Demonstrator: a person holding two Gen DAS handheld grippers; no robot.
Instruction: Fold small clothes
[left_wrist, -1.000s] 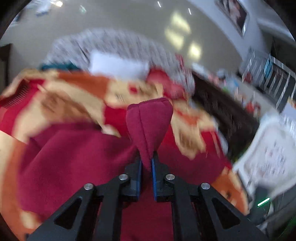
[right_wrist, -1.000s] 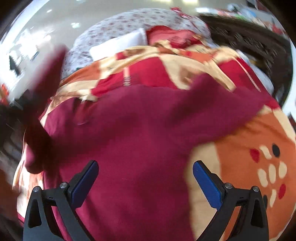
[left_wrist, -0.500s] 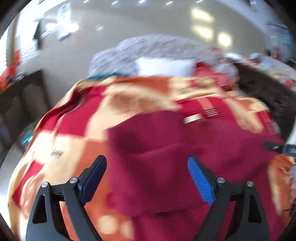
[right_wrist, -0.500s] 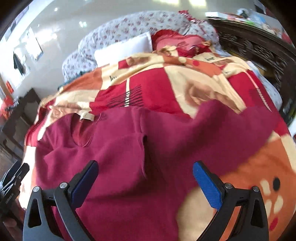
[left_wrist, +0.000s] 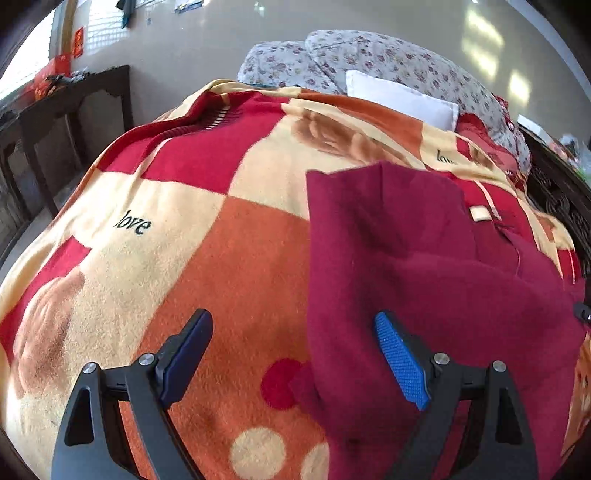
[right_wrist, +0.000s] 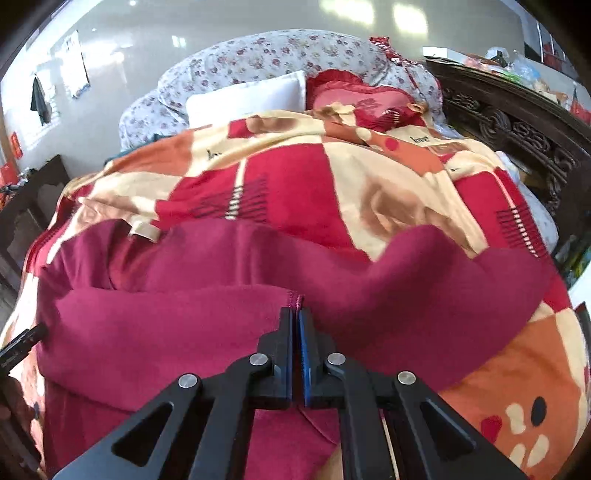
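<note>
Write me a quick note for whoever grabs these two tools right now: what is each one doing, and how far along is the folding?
Left hand-held gripper: open, empty, over the garment's left edge.
Right hand-held gripper: shut on a hemmed edge of the maroon top.
The top lies on the patterned blanket; its left sleeve is already folded across the body.
Left: the right sleeve is spread out; fold it in, then probably fold the body.

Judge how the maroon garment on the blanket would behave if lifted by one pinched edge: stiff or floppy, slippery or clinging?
Probably floppy: the maroon garment already lies in soft folds and follows the blanket beneath. Its fuzzy surface suggests that it would cling rather than slide. Pinched at the hem by the right tongs, the rest would likely hang and drag.
</note>
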